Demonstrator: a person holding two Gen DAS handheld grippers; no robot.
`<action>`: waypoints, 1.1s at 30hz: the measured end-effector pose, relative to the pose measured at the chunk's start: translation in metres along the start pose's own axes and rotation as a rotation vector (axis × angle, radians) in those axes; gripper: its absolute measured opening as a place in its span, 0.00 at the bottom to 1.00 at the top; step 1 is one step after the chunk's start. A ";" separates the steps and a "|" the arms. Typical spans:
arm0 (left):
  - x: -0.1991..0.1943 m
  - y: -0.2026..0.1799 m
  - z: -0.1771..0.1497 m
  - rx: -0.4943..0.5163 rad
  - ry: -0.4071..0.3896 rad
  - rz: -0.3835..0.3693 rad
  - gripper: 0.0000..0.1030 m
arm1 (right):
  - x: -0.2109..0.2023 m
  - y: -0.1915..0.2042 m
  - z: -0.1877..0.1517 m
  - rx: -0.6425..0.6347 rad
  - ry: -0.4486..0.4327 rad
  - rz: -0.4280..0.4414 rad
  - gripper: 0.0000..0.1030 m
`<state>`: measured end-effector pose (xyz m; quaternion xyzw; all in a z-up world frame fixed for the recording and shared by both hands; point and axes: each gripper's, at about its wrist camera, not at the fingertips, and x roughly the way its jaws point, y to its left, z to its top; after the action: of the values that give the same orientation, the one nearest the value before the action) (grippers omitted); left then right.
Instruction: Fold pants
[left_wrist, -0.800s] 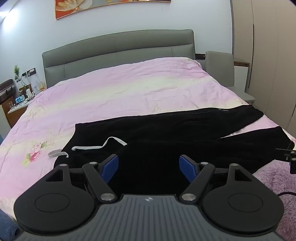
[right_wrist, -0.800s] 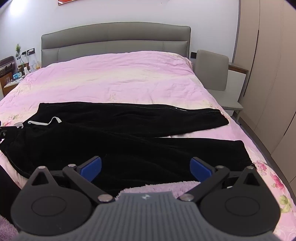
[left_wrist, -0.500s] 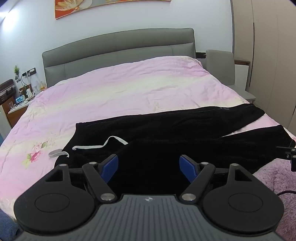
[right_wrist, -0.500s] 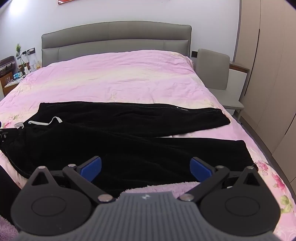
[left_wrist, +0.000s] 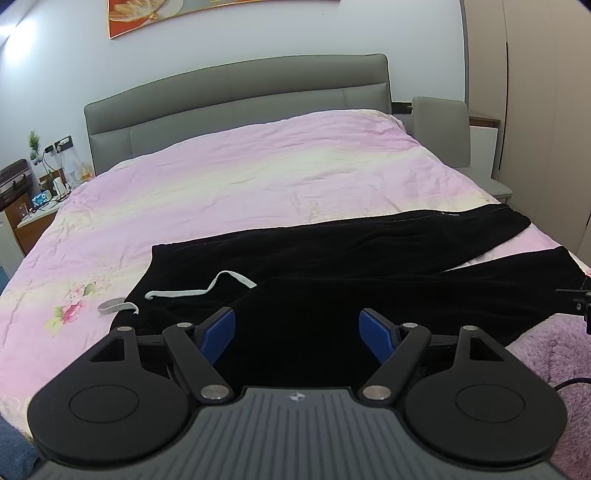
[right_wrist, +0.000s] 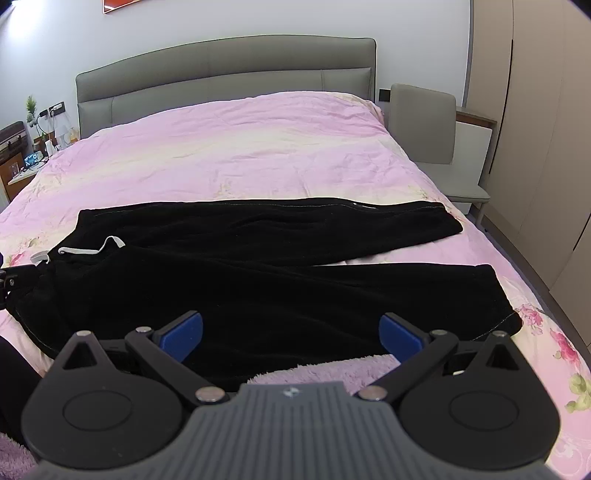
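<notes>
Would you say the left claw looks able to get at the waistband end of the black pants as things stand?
Probably yes. The left claw stands open, holding nothing, just above the pants, whose waistband end with its white drawstring lies flat on the pink bedcover, slightly to the claw's left. Nothing lies in the way.

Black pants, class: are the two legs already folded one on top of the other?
No: the black pants lie with both legs spread apart.

Tons of open pink bedspread (right_wrist: 240, 147) across the upper half of the frame, nothing on it. Only the black pants (right_wrist: 258, 280) spread low across, and a fuzzy purple blanket (left_wrist: 546, 354) lower right.
</notes>
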<state>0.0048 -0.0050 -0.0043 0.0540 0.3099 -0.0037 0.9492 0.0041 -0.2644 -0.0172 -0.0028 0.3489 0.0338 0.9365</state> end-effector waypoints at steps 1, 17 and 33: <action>0.000 -0.001 0.000 0.000 0.003 -0.003 0.87 | 0.000 0.000 0.000 0.001 0.001 0.000 0.95; 0.005 0.000 0.005 0.002 0.027 -0.009 0.87 | -0.006 0.000 0.002 0.029 0.008 -0.026 0.95; 0.010 -0.001 0.002 0.009 0.043 -0.005 0.87 | -0.004 -0.005 0.002 0.063 0.028 -0.027 0.95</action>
<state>0.0134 -0.0058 -0.0088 0.0574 0.3305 -0.0061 0.9421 0.0025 -0.2695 -0.0137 0.0217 0.3628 0.0100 0.9316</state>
